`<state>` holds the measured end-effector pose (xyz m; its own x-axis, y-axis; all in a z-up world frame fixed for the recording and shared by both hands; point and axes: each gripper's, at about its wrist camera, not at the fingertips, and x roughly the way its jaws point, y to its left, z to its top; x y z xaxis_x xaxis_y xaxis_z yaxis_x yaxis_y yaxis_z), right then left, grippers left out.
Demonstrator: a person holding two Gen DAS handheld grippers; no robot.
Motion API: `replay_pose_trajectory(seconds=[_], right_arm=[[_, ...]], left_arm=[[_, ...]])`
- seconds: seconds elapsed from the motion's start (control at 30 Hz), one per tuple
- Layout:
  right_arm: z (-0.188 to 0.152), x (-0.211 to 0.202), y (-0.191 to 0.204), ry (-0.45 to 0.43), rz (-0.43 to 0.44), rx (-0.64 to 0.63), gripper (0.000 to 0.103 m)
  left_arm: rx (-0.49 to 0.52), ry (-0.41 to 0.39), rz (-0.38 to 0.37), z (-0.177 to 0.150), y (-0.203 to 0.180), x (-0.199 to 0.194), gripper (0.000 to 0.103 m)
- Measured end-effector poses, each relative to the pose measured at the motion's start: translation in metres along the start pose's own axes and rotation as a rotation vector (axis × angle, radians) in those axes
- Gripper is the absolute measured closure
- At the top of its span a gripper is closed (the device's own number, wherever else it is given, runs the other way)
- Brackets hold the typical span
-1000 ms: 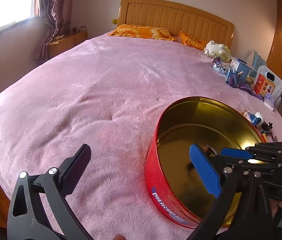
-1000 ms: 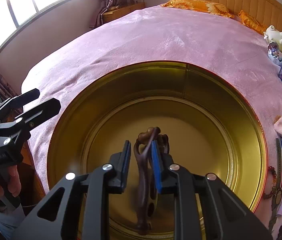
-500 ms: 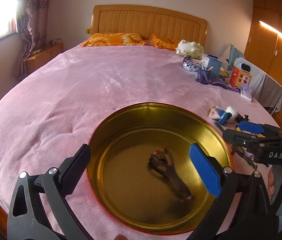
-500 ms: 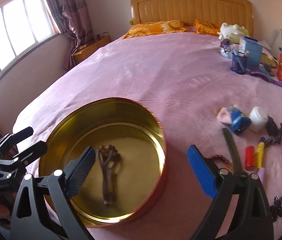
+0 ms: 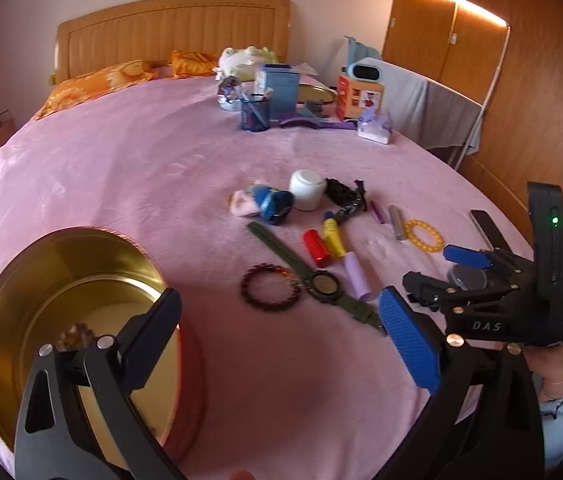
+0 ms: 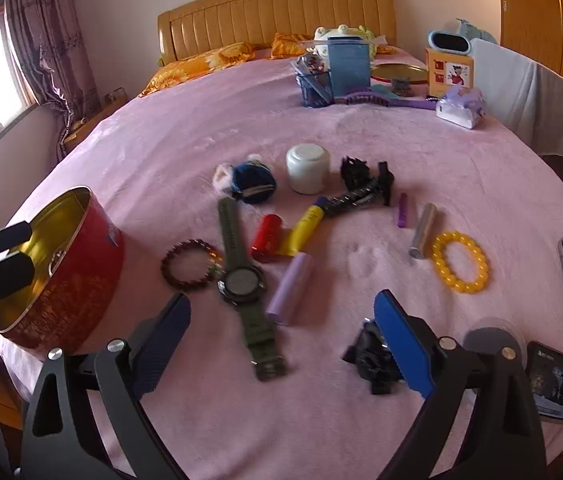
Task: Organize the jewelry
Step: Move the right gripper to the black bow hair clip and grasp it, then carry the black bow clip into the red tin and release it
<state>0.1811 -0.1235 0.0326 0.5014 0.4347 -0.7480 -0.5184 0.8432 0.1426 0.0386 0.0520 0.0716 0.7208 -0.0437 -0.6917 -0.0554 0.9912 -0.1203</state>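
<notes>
The letters "DAS" are read in pale print on the body of the right hand-held gripper (image 5: 437, 270) as it is seen from the left wrist view; printing on the side of the red tin (image 6: 69, 276) is too blurred to be read. The jewelry is spread over the pink bed (image 6: 201, 140): a dark red bead bracelet (image 6: 190, 265) lies just beside a green wristwatch (image 6: 241, 282) with a round dark face, and a yellow bead bracelet (image 6: 459, 267) lies well apart to the right, near a silver tube (image 6: 422, 236). A small dark piece (image 5: 75, 334) is seen inside the tin's gold interior — its form cannot be told. The left hand-held gripper (image 5: 281, 340) is spread wide with nothing between its fingers; the right one is likewise spread and empty.
</notes>
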Motion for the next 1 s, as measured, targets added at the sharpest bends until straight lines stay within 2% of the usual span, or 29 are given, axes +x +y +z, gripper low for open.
replay_pose_trajectory(seconds=[0.2,0.43,0.6,0.63,0.67,0.7,0.83,1.0], right_arm=[[-0.023,0.013,-0.044,0.065,0.007,-0.026,0.009],[-0.03,0.034,-0.057,0.104,0.041,-0.06,0.011],[-0.035,0.047,-0.055,0.156,0.056,-0.084,0.039],[-0.037,0.048,-0.054,0.161,0.053,-0.088,0.059],[-0.038,0.048,-0.055,0.164,0.047,-0.087,0.07],[-0.039,0.047,-0.057,0.16,0.054,-0.075,0.074],[-0.036,0.038,-0.064,0.128,0.069,-0.031,0.074],[-0.026,0.021,-0.058,0.082,0.058,-0.046,0.074]], left_arm=[[0.064,0.069,-0.026,0.001,-0.05,0.044,0.007],[0.084,0.138,-0.007,-0.01,-0.063,0.069,0.007],[0.077,0.156,0.009,-0.009,-0.061,0.077,0.007],[0.077,0.157,0.01,-0.009,-0.06,0.077,0.007],[0.079,0.157,0.011,-0.009,-0.062,0.077,0.007],[0.082,0.156,0.012,-0.009,-0.062,0.077,0.007],[0.086,0.154,0.018,-0.01,-0.062,0.073,0.007],[0.078,0.137,0.02,-0.008,-0.058,0.062,0.007]])
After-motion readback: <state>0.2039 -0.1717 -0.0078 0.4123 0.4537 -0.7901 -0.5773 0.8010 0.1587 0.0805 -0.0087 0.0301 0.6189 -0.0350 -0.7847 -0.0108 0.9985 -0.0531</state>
